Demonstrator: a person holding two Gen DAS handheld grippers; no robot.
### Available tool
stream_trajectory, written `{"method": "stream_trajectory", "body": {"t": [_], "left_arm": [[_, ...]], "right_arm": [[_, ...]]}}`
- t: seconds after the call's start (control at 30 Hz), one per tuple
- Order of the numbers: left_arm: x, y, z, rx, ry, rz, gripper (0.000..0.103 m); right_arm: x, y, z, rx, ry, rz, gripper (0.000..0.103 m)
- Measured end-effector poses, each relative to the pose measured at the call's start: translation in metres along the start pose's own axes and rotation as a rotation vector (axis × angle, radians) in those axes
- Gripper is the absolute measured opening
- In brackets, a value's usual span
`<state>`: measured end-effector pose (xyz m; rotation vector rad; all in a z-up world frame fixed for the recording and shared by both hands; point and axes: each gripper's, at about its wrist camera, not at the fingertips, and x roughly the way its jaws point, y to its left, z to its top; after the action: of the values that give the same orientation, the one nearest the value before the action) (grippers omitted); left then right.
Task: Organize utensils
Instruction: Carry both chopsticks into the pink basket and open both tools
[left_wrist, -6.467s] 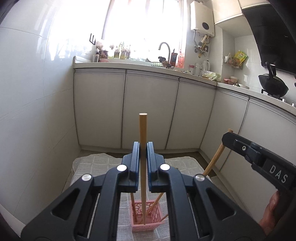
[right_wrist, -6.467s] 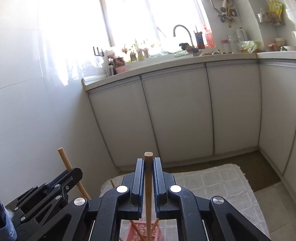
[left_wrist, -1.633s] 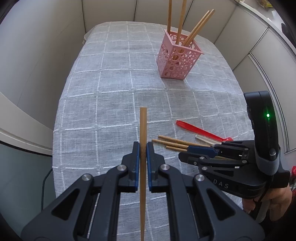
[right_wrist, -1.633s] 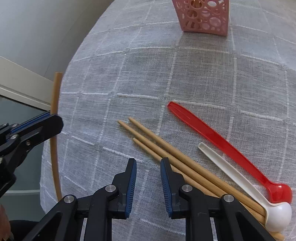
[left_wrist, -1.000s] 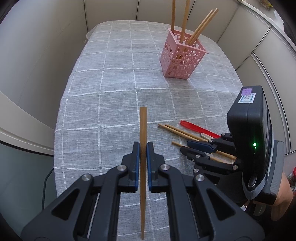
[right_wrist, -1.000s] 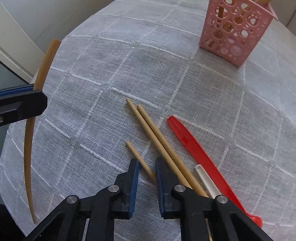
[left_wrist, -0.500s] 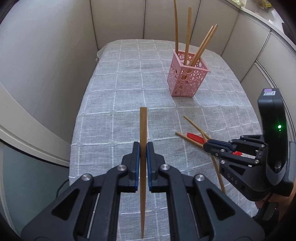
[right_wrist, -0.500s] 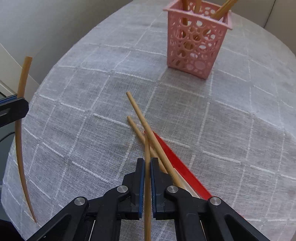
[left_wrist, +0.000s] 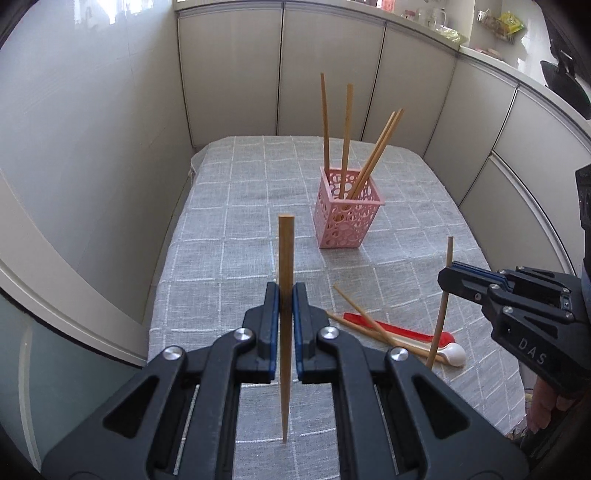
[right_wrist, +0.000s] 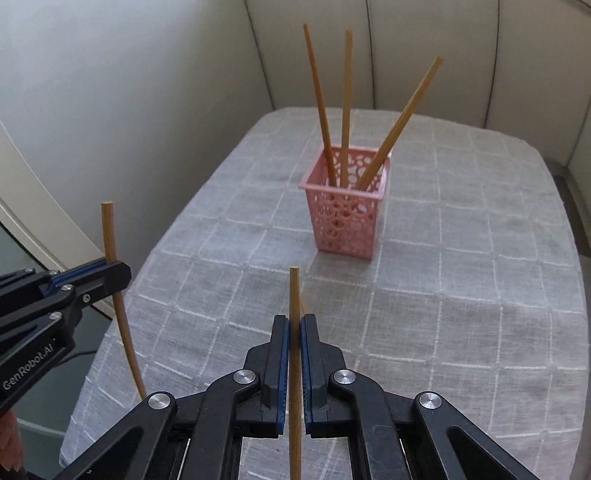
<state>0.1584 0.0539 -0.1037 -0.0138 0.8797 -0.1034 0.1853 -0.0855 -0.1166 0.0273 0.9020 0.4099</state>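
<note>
A pink perforated holder (left_wrist: 347, 214) stands on the grey checked tablecloth and holds several wooden chopsticks (left_wrist: 345, 136); it also shows in the right wrist view (right_wrist: 347, 201). My left gripper (left_wrist: 285, 295) is shut on an upright chopstick (left_wrist: 285, 258), held above the cloth, nearer than the holder. My right gripper (right_wrist: 294, 328) is shut on another upright chopstick (right_wrist: 294, 295); it shows at the right of the left wrist view (left_wrist: 448, 275). Two chopsticks (left_wrist: 362, 323), a red spoon (left_wrist: 399, 330) and a white spoon (left_wrist: 452, 354) lie on the cloth.
The table (left_wrist: 243, 206) stands in a kitchen corner, with white cabinets (left_wrist: 332, 74) behind and a tiled wall (left_wrist: 92, 129) to the left. The cloth's left edge (left_wrist: 162, 280) drops off close to my left gripper.
My right gripper closed on a chopstick from the pile and lifted it upright off the cloth. Both grippers have tilted up and now face the holder. The left still holds its chopstick.
</note>
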Motion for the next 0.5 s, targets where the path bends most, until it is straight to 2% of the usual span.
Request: {"method": "stream_trajectory", "body": {"t": [0.2,0.37,0.5], "left_arm": [[-0.026,-0.001,0.018,-0.026,-0.077,-0.037,0.008],[-0.044,-0.012,0.045,-0.003,-0.161,-0.030,0.008],[-0.048,-0.022,0.068,0.015,-0.188,-0.032,0.008]], "right_arm": [[-0.035,-0.005,0.017,0.029,-0.136,-0.010,0.003],[-0.061,-0.016,0.043,0.067,-0.233,-0.037,0.003],[-0.074,-0.027,0.066,0.099,-0.296,-0.041,0.003]]}}
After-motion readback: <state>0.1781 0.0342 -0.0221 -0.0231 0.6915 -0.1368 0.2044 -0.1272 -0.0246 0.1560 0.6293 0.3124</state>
